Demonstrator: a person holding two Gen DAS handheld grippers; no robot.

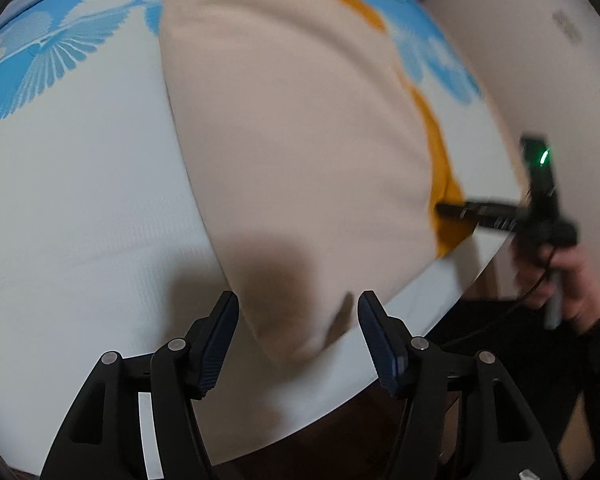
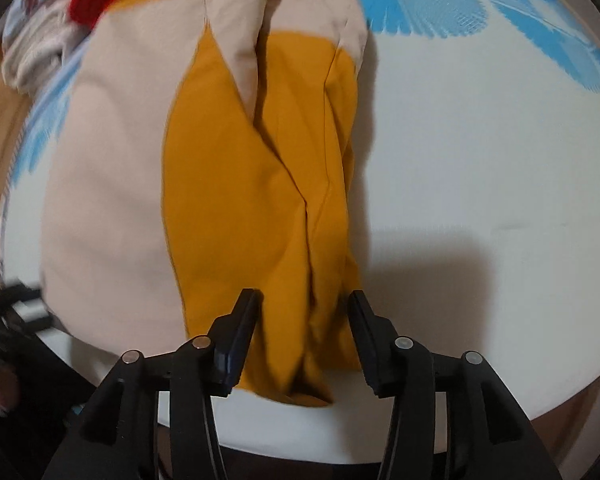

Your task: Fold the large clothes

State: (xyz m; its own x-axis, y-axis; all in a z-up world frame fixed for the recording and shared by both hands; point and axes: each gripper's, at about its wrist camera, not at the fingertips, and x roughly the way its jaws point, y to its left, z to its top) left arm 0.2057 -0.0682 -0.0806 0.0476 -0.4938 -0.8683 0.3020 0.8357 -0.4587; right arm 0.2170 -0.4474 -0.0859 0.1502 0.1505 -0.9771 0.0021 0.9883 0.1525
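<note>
My left gripper (image 1: 298, 334) and right gripper (image 2: 303, 328) gape empty astride the garment (image 2: 256, 184); closing carelessly could drag the fold crooked.

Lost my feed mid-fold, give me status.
Left tool open, straddling garment's beige corner. Right tool open over its mustard edge. Garment flat on bedsheet. Nothing in the way.
</note>
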